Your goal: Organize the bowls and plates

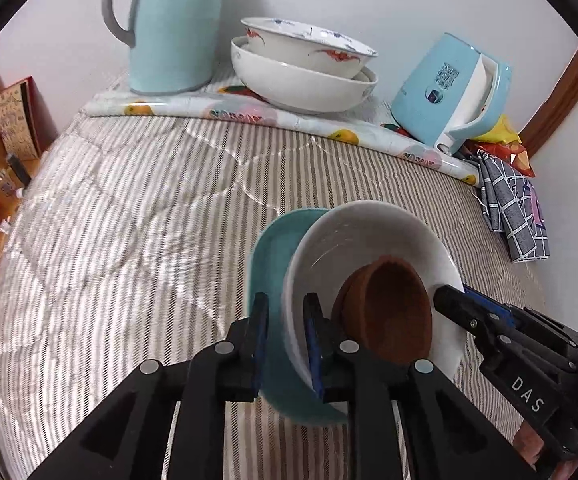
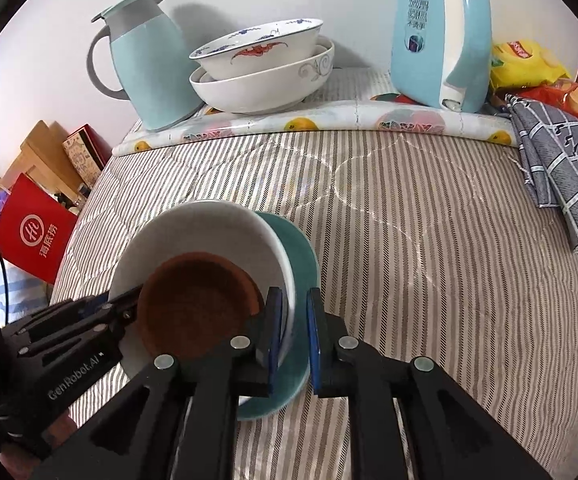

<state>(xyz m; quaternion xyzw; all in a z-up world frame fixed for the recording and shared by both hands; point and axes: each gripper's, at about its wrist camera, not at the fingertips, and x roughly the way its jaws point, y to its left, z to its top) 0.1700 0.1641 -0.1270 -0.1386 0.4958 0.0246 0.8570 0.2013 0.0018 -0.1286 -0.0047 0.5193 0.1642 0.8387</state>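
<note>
Far left, thermos [image 2: 145, 60]; stacked bowls [image 2: 263, 68]; kettle [image 2: 441, 36] far right. Near, on striped cloth [image 2: 429, 220]: left gripper [image 1: 287, 334] and right gripper [image 2: 293, 328] each clamp teal plate [image 2: 303, 256] and white bowl [image 2: 209, 228] rims, brown saucer [image 2: 197, 308] inside.

Thermos jug [image 2: 145, 64], kettle [image 2: 441, 36], checked cloth [image 2: 561, 168].

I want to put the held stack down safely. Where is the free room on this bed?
The striped quilt is bare between the stack and the fruit-print mat, and left toward the thermos. The back is crowded: stacked bowls, kettle, checked cloth.
</note>
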